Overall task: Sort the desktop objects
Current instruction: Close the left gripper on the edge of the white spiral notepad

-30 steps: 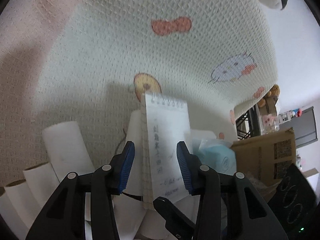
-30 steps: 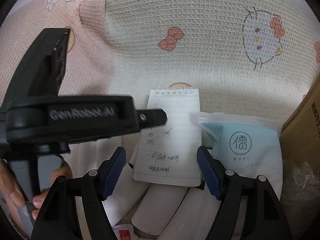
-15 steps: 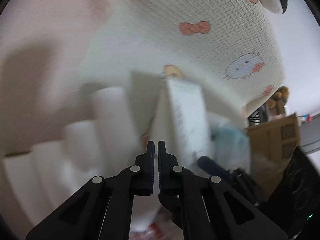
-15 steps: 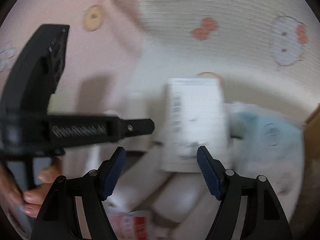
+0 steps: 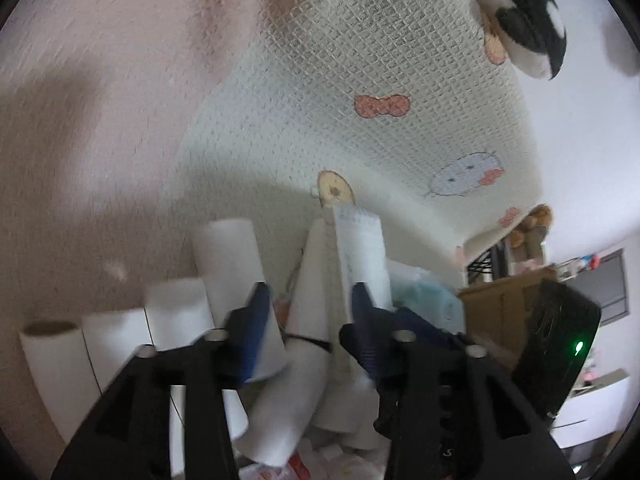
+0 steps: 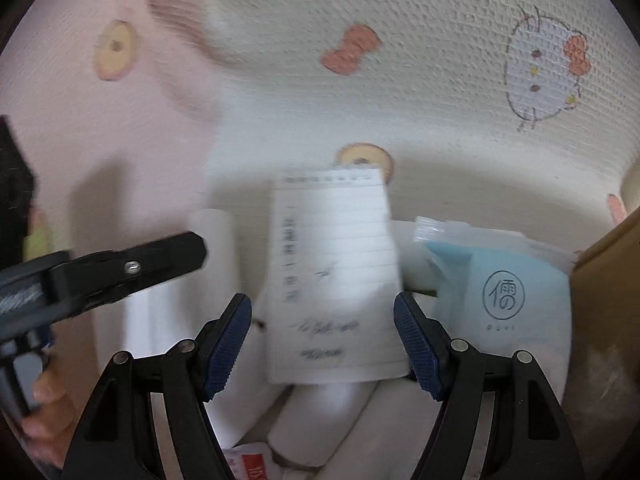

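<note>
Spiral notepad (image 6: 334, 276) propped upright at 12 o'clock of the right gripper (image 6: 322, 342), leaning on white paper rolls (image 5: 226, 256), blue tissue pack (image 6: 508, 292) just beside at 3 o'clock. Right gripper set wide, nothing between the pads. Left gripper (image 5: 306, 322) just been opening, now moderately apart, a roll and the notepad's edge in the gap, no pad pressing. Likely light, thin, floppy at the loose pages; best pinched across both covers near the stiff wire-bound top at 12 o'clock
</note>
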The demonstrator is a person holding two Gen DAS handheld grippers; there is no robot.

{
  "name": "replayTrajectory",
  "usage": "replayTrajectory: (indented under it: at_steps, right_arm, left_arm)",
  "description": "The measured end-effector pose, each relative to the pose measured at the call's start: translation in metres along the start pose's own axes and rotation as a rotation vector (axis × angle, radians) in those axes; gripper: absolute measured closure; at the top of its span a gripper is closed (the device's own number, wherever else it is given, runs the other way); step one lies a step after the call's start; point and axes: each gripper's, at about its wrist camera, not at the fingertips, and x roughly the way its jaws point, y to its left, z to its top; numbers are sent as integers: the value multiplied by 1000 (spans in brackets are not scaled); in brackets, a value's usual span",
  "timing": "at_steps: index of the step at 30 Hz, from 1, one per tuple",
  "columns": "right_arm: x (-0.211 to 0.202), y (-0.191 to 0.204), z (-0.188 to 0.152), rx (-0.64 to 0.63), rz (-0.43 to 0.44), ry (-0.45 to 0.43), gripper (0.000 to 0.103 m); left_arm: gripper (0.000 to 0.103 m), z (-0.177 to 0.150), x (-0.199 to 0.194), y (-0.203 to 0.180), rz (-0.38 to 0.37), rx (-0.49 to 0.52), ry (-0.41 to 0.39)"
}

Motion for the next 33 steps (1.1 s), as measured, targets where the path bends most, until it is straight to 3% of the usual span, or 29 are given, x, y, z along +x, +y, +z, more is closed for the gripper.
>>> replayTrajectory:
  at_steps: [3, 8, 13, 17, 19, 20, 21, 23, 28, 33]
  right_arm:
    - [9, 0, 11, 18, -27, 52, 31]
    - [11, 0, 15, 23, -24, 37, 30]
    - [6, -1, 6, 19, 2, 5, 30]
    - [2, 0, 2, 8, 35, -20, 28]
    - [4, 2, 2, -7, 36, -12, 28]
    - [4, 3, 1, -13, 34, -9, 28]
    - [4, 4, 1, -18, 32, -8, 28]
    - [3, 5, 0, -24, 27, -8, 28]
    - [-4, 1, -4, -20, 50, -11, 28]
    - [-11, 1, -9, 8, 161, 53, 27]
  left_arm:
    - [53, 11, 9, -5, -6, 43, 28]
    - [53, 23, 26, -12, -1, 81, 72]
    - [53, 25, 46, -10, -51, 35, 107]
    - [53, 27, 61, -1, -35, -17, 113]
    - [61, 28, 61, -2, -38, -19, 76]
    - [75, 28, 60, -1, -66, -23, 71]
    - [81, 29, 63, -2, -86, -37, 75]
    - [82, 27, 63, 3, -103, -77, 76]
    - [87, 25, 55, 1, -90, -54, 86]
    - [93, 8, 22, 14, -184, -97, 44]
